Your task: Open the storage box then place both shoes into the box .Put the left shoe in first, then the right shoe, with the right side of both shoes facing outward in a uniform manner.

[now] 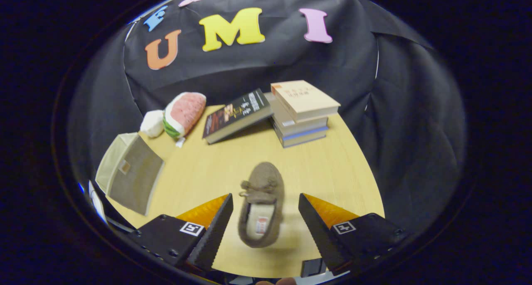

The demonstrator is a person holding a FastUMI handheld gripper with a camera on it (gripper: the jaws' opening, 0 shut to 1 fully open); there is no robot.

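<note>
book covers (237, 112), shoe (262, 206) insole label, print too small to read

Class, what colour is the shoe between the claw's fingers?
Brown shoe, pale lining, seen in the gripper view between the open claw.

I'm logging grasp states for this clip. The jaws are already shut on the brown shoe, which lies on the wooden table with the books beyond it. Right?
Not quite. In the gripper view the jaws of the gripper stand open, the brown shoe lying between them with a gap on each side. The rest holds: it lies on the wooden table, books beyond.
</note>
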